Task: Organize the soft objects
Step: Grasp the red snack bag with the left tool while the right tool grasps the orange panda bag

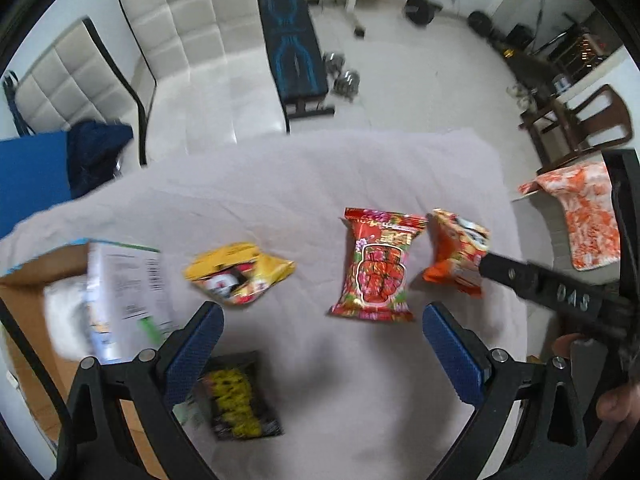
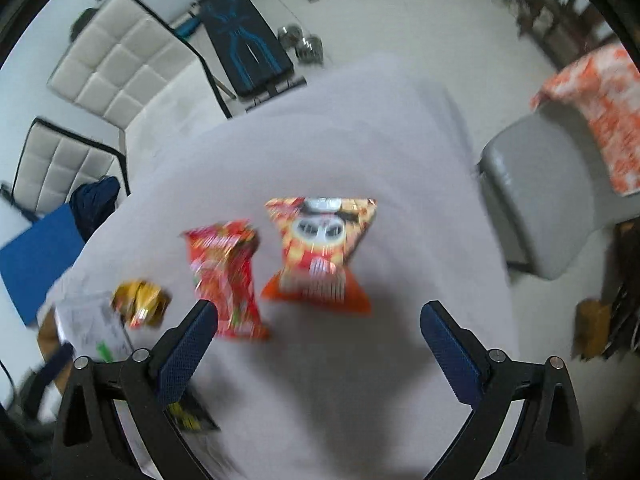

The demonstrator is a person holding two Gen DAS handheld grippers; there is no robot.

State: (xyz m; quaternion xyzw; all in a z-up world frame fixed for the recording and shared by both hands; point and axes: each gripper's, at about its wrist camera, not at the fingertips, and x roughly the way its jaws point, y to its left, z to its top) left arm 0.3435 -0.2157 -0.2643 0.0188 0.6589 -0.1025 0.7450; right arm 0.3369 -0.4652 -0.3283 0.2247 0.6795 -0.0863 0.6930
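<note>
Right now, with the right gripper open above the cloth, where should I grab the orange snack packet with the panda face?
Take the orange panda snack packet across its pinched middle, coming straight down with the open right gripper. It lies flat on the grey cloth, the red floral packet close on its left, so keep that finger tight.

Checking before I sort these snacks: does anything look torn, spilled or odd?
Nothing looks spilled or torn. The yellow packet lies crumpled and askew near the cardboard box, while the red packet and orange packet lie side by side on the cloth.

Glossy foil snack packets (image 1: 372, 266) on matt cloth (image 1: 320, 168)
</note>
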